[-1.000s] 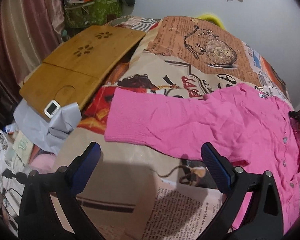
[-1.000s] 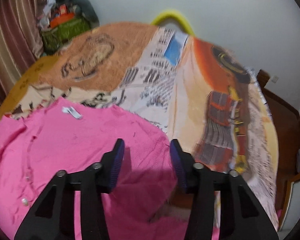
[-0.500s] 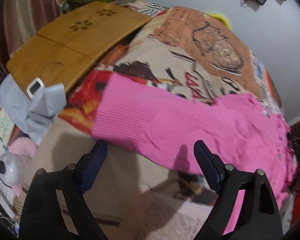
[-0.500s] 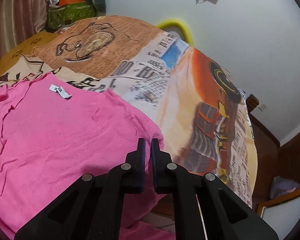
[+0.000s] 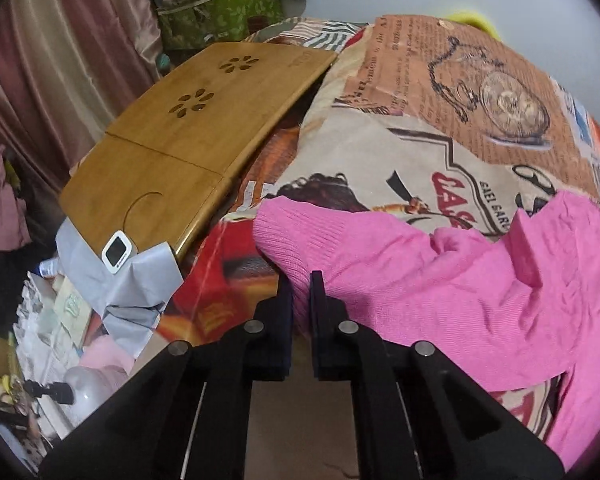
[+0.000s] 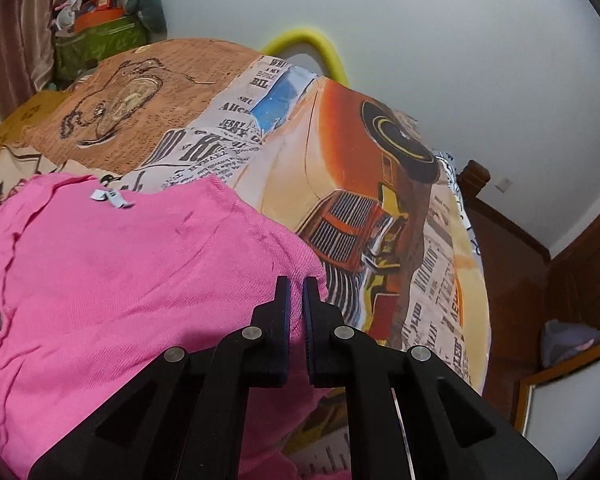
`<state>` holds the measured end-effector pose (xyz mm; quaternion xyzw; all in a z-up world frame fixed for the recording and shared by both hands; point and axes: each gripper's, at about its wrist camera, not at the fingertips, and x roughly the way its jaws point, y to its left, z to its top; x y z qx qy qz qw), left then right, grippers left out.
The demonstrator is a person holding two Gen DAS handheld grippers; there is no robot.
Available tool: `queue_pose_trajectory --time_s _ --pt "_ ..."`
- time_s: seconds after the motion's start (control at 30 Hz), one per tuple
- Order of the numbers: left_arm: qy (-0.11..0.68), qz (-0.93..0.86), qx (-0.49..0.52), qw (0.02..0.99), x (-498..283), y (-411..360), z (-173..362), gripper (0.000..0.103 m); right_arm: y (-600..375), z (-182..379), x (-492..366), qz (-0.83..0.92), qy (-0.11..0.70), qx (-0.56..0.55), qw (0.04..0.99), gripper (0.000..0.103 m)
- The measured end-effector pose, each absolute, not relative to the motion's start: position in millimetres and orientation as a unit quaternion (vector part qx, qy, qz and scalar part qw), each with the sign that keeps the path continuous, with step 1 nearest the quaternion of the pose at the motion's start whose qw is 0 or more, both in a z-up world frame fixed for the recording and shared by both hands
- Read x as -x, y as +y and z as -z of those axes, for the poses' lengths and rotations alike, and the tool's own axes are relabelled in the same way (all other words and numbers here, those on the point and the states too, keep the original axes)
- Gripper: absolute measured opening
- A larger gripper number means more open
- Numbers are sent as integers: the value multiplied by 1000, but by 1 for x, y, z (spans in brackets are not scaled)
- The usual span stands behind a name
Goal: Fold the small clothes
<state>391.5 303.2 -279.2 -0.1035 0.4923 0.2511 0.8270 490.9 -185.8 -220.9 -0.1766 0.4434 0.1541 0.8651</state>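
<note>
A pink knit cardigan (image 5: 440, 280) lies spread on a printed bedspread (image 5: 380, 152). In the left wrist view my left gripper (image 5: 300, 280) is shut on the ribbed cuff of its sleeve (image 5: 284, 232), and the sleeve is lifted and bunched toward the body. In the right wrist view the cardigan (image 6: 100, 280) shows its buttons and a white neck label (image 6: 112, 197). My right gripper (image 6: 295, 286) is shut on the cardigan's right edge, which is raised off the bedspread (image 6: 360, 184).
A bamboo lap tray (image 5: 188, 136) with a small white timer (image 5: 117, 251) lies at the bed's left edge, over grey paper (image 5: 128, 288). Clutter and curtains stand beyond it. A wooden bed frame (image 6: 512, 232) and white wall are on the right.
My left gripper moved onto the sleeve cuff and shut on it, lifting the sleeve. My right gripper closed on the cardigan's edge about half a second ago and has raised it slightly.
</note>
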Motion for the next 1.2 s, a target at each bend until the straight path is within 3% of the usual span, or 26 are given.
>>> queue_pose_trajectory --time_s 0.1,0.17,0.23,0.3,0.53,0.7,0.83,1.1,1.2 --pt "480 -258 103 832 -386 303 268 6 -186 206 -477 -163 432 179 869 12" --pt "464 -255 102 842 -382 300 253 6 -187 193 -466 -172 422 172 873 21" --pt "441 -254 92 856 -380 293 231 6 -190 181 -452 -192 415 150 877 36" --pt "418 -250 78 870 -381 281 209 6 -193 172 -436 -211 408 128 879 41" --pt "342 -171 66 921 -402 209 134 6 -198 171 -386 -254 419 67 869 42" --pt "327 -67 46 941 -428 126 112 6 -202 177 -362 -265 423 50 865 42" --pt "345 0 29 938 -452 66 125 6 -210 175 -349 -268 419 51 866 42" --pt "441 88 28 892 -474 -8 201 6 -234 178 -333 -252 420 40 871 42" --pt "448 95 1 889 -470 -12 205 17 -240 182 -330 -248 428 34 868 42"
